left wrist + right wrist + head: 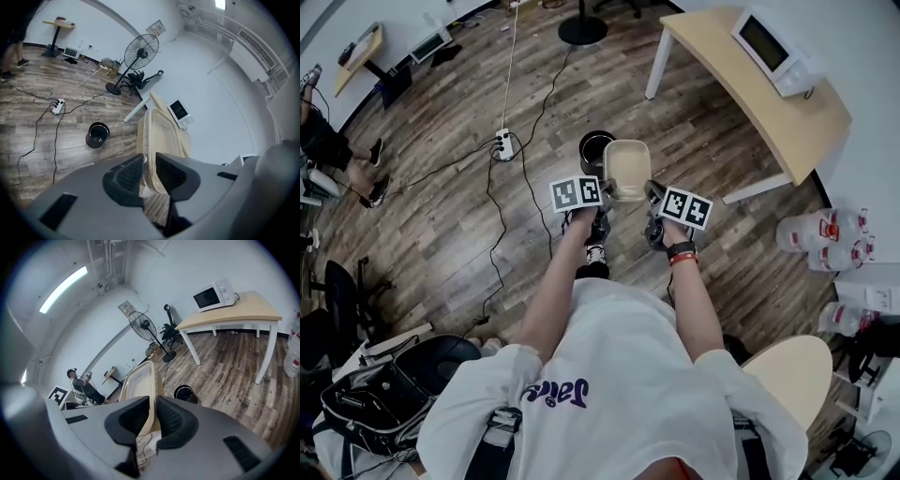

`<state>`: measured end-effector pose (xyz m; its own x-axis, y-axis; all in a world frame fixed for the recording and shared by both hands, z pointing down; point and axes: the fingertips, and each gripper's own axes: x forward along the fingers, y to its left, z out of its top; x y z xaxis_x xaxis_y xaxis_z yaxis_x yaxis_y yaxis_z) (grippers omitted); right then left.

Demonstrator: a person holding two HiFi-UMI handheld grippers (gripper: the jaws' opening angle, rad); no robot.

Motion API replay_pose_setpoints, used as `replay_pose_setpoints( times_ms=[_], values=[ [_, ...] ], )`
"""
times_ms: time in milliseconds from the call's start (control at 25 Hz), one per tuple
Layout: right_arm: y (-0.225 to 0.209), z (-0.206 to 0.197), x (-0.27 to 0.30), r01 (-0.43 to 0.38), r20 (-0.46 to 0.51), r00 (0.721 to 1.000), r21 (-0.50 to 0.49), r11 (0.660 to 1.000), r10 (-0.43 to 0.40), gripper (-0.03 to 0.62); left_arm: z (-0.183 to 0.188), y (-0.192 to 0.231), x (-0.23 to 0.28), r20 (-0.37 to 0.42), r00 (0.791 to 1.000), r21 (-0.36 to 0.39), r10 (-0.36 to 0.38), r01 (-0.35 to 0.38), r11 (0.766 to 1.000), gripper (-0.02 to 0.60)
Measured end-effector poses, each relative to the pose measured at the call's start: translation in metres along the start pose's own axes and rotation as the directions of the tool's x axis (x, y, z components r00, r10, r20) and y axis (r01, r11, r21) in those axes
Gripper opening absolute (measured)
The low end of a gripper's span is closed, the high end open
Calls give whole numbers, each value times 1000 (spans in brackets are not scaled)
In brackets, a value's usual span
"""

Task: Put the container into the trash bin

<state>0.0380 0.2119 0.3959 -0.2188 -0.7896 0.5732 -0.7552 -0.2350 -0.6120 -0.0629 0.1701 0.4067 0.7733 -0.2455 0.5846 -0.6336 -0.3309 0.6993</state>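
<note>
The beige container (pixel 626 171) hangs in the air over the wood-plank floor (pixel 450 234), close to the black trash bin (pixel 595 146). It is pinched at opposite edges: the left tool (pixel 607 190) is clamped on its thin rim, and so is the right tool (pixel 651 194).

The weak point is probably the grip. Each tool bites only a narrow lip, so the light shell could buckle or slide out if one side lets go first. The bin's round mouth looks barely wider than the rectangular container, so a flat drop might leave it perched on the rim.

The container appears to be thin, smooth plastic with rounded corners and a translucent edge. The pads (pixel 127 176) are ribbed and black. Loose cables (pixel 492 246) cross the floor and could trip the person.
</note>
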Motion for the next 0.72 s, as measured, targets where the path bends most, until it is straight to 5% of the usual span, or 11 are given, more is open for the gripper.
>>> replay_pose_setpoints(
  times_ms=[720],
  values=[
    [9,63,126,30,-50,998,-7,1000,-31,63,111,67,54,7,1000,-37,5,-5,999,91]
  ],
)
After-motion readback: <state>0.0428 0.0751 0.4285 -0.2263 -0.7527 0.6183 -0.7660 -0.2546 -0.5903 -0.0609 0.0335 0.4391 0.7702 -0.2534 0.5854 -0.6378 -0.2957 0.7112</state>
